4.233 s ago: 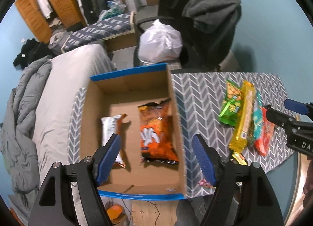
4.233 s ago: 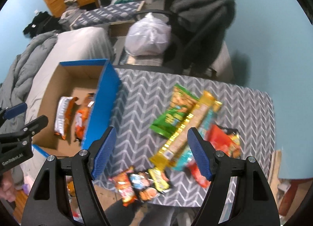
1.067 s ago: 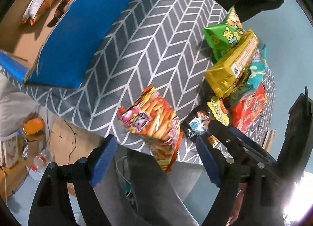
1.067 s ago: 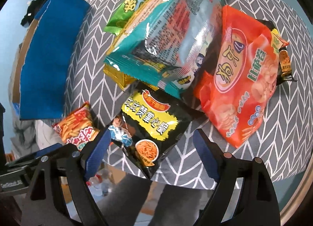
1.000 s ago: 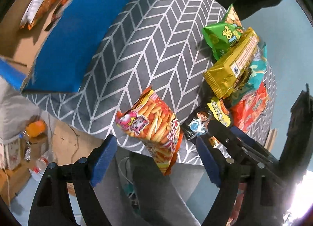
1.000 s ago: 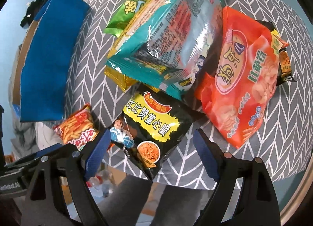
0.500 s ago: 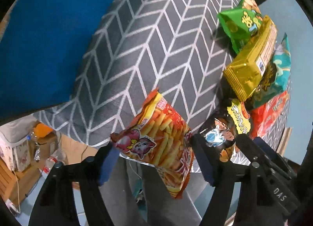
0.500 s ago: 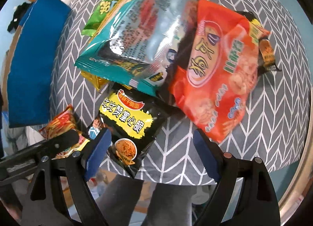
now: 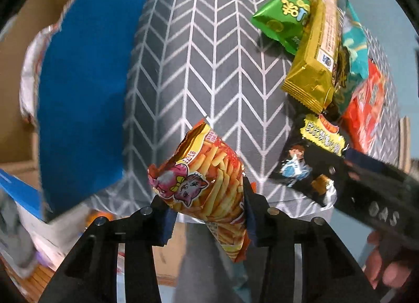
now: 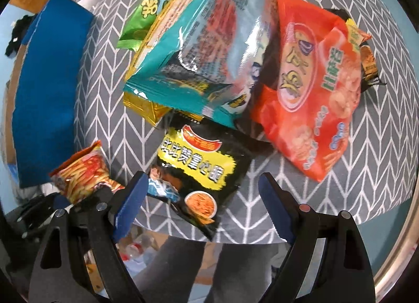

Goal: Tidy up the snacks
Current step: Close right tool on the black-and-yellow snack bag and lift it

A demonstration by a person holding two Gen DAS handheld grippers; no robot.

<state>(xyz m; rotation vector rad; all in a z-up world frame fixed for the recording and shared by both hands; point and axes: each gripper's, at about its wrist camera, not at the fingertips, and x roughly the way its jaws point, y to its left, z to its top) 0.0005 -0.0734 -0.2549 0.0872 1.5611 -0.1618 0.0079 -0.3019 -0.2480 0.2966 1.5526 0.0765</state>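
Note:
My left gripper (image 9: 207,206) is shut on an orange fries snack bag (image 9: 207,179) with a pink cat on it, held at the front edge of the grey chevron table (image 9: 199,48). The same bag shows in the right wrist view (image 10: 83,174). My right gripper (image 10: 201,198) is open, its jaws on either side of a black and yellow snack bag (image 10: 199,172), which also shows in the left wrist view (image 9: 311,153). Further back lie a teal bag (image 10: 204,48), an orange-red bag (image 10: 314,88), a green bag (image 9: 282,17) and a gold pack (image 9: 314,51).
A blue-edged cardboard box (image 9: 78,67) stands at the table's left, with a snack bag inside by its wall (image 9: 28,67). The table's front edge (image 10: 262,237) is just under both grippers, with a person's grey-trousered legs (image 10: 209,271) below it.
My left gripper has closed on the fries bag and lifted its front end. My right gripper has moved closer over the black and yellow bag, still open.

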